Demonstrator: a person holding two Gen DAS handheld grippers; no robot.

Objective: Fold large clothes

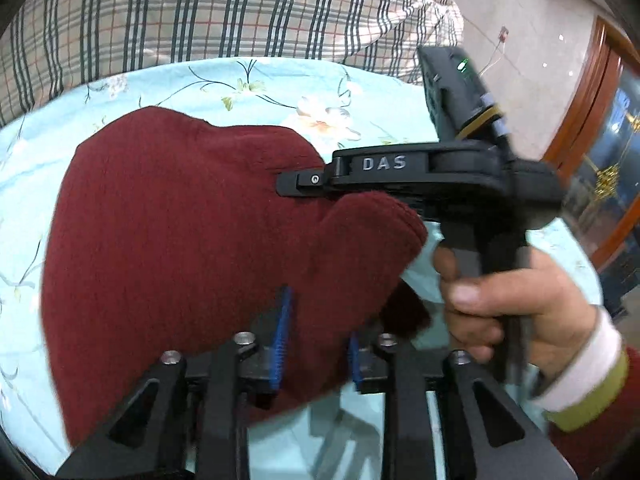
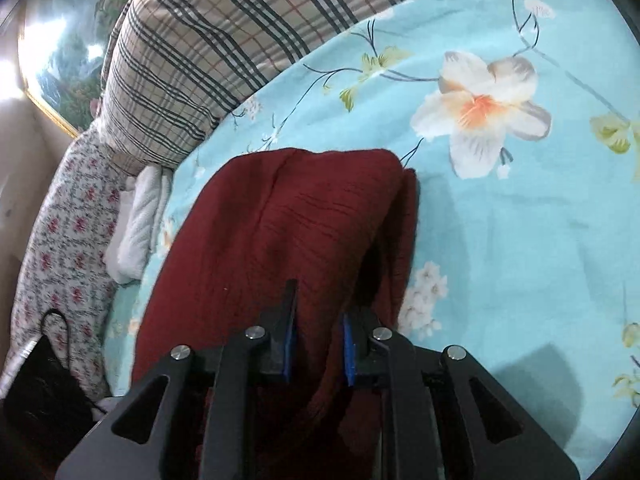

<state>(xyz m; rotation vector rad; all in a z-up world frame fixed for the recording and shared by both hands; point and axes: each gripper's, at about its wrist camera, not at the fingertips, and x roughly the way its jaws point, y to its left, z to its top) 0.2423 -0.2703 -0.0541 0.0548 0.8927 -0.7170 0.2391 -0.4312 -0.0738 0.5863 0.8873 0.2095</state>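
A dark red knit garment (image 1: 180, 240) lies folded over on the light blue floral bedsheet (image 1: 280, 88). My left gripper (image 1: 318, 344) is shut on its near edge, with cloth between the blue pads. In the left wrist view the right gripper (image 1: 288, 180), held by a hand (image 1: 516, 300), reaches in from the right and grips the garment's right side. In the right wrist view the right gripper (image 2: 318, 340) is shut on a fold of the red garment (image 2: 300, 220), which hangs forward onto the sheet (image 2: 500, 240).
A plaid quilt (image 1: 224, 8) (image 2: 224, 40) is piled along the far side of the bed. A white towel (image 2: 140, 224), a flowered cloth (image 2: 68, 248) and a black object (image 2: 40, 396) lie at the left. A wooden door frame (image 1: 580, 92) stands at the right.
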